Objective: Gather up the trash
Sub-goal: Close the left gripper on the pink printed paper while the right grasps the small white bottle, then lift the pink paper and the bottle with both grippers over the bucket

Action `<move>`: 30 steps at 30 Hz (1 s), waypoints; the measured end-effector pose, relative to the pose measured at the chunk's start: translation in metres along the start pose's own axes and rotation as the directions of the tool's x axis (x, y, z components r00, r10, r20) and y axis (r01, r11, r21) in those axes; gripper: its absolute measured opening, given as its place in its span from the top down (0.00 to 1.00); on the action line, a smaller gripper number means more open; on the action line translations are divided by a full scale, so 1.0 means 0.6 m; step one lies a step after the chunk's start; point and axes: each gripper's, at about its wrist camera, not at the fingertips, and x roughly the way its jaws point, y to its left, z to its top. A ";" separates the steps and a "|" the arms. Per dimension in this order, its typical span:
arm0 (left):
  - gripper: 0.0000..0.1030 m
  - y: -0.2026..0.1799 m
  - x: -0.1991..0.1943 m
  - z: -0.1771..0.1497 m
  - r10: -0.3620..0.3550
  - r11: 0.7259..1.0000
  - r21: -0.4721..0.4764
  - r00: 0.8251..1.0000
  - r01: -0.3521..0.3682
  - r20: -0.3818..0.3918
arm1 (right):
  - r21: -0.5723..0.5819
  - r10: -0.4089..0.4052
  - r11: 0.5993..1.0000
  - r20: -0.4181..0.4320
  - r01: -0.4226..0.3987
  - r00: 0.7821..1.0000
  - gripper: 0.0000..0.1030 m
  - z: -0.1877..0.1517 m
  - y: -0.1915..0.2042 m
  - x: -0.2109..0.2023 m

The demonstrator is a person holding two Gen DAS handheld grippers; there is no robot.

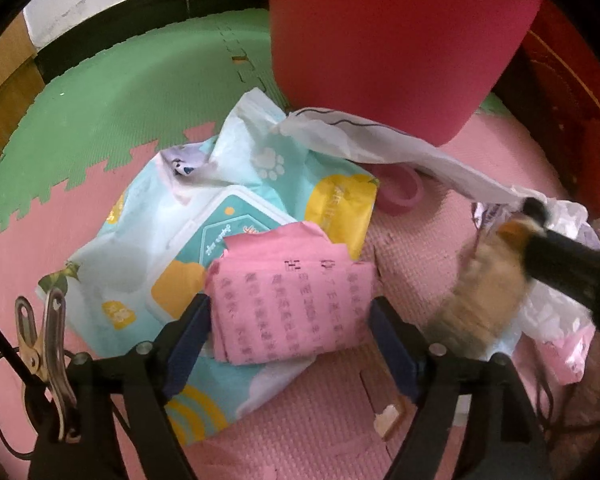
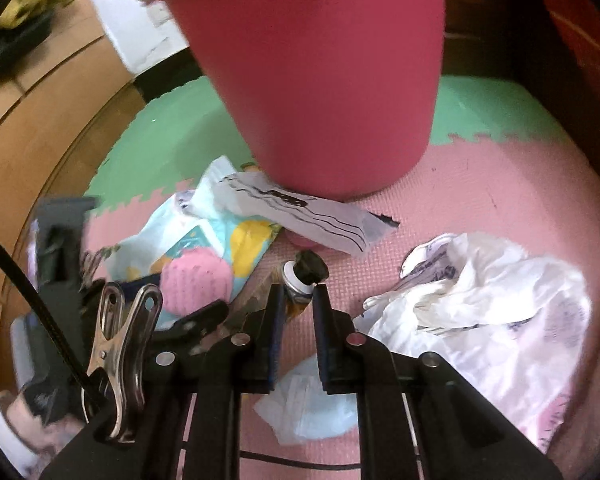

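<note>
My left gripper (image 1: 291,334) stands open low over the mat, its fingers on either side of a pink printed paper packet (image 1: 292,304) that lies on a pale blue wet-wipe pack (image 1: 172,240). The packet (image 2: 196,280) and pack (image 2: 220,240) also show at the left of the right wrist view. My right gripper (image 2: 298,292) is shut on a small yellowish tube with a black cap (image 2: 302,276), held off the floor. That tube (image 1: 534,210) appears blurred at the right of the left wrist view. A red bin (image 1: 380,40) (image 2: 324,80) stands just behind the litter.
A white paper strip with wavy lines (image 2: 312,216) leans at the bin's foot. A crumpled white plastic bag (image 2: 492,304) lies right, a pale blue wrapper (image 2: 312,408) under my right gripper. The foam mat (image 1: 320,420) is pink and green. Dark wooden furniture (image 1: 572,92) stands on the right.
</note>
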 end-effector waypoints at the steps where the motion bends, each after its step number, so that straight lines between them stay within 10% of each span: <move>1: 0.20 -0.001 0.003 0.000 0.013 1.000 0.004 1.000 -0.013 0.002 | -0.019 -0.003 1.000 0.006 0.004 1.000 0.86 -0.003 0.003 -0.009; 30: 0.23 0.031 -0.160 -0.020 -0.054 0.994 -0.081 0.978 0.072 0.201 | 0.033 0.055 0.998 0.148 -0.061 0.987 0.86 -0.037 0.005 -0.116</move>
